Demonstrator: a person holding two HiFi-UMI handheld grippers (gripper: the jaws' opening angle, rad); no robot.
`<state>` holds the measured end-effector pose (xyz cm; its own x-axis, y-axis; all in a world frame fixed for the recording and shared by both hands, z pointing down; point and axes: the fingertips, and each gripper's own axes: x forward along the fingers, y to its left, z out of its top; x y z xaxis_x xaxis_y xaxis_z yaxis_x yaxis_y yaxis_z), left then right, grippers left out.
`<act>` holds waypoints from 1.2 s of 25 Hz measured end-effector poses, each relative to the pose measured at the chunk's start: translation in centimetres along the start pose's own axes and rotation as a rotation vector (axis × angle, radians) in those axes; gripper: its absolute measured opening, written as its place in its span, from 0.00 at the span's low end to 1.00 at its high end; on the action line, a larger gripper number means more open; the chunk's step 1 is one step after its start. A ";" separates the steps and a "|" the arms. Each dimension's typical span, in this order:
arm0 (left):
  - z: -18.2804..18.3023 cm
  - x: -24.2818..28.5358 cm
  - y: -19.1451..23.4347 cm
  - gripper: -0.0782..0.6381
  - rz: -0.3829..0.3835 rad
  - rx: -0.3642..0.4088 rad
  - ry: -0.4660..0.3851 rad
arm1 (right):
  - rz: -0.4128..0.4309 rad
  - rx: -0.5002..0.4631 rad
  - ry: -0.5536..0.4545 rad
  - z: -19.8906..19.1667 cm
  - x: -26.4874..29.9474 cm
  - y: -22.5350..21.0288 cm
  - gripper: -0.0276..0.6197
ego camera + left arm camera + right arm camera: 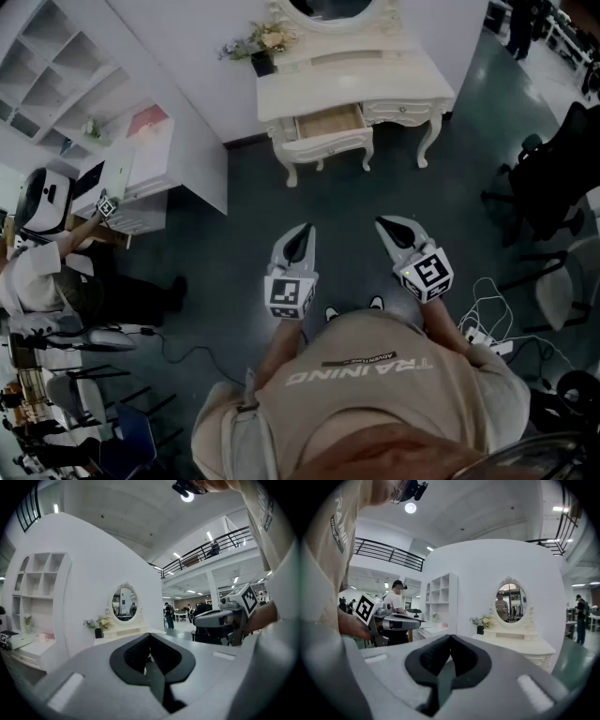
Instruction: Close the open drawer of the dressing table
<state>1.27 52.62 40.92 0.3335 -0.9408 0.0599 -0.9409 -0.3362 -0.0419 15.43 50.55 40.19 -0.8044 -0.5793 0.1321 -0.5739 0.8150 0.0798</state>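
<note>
The cream dressing table (412,80) stands against the white wall at the top of the head view. Its left drawer (328,125) is pulled out, showing a bare wooden inside. The oval mirror (123,603) and a small flower pot (262,47) sit on top. My left gripper (305,229) and right gripper (382,224) hang side by side over the dark floor, well short of the drawer. Both point toward the table, jaws shut on nothing. The dressing table (520,644) lies ahead and right in the right gripper view, and the left gripper (393,620) shows at its left.
A white shelf unit (56,56) and a white desk (141,169) stand at the left, with a seated person (42,262) beside them. Black office chairs (553,178) are at the right. A power strip with cables (487,333) lies on the floor near my right side.
</note>
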 end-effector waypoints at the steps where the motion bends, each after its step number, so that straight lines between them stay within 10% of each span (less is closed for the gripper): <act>1: 0.0 -0.3 0.3 0.12 -0.013 0.016 0.006 | -0.006 0.000 0.003 -0.3 0.2 0.7 0.04; 9: -0.7 -0.8 4.1 0.12 -0.063 0.045 0.034 | -0.044 -0.036 0.037 -0.6 3.4 2.3 0.04; 19: -5.7 1.2 8.4 0.12 -0.113 -0.074 0.094 | -0.077 0.204 0.046 -2.9 8.2 1.9 0.04; 30: -6.9 8.1 6.0 0.12 -0.162 -0.039 0.141 | 0.005 0.096 0.072 -4.9 10.0 -1.8 0.04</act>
<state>-2.06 43.28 48.03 0.4716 -0.8585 0.2014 -0.8781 -0.4782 0.0179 9.13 43.33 46.19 -0.7964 -0.5697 0.2027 -0.5843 0.8114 -0.0152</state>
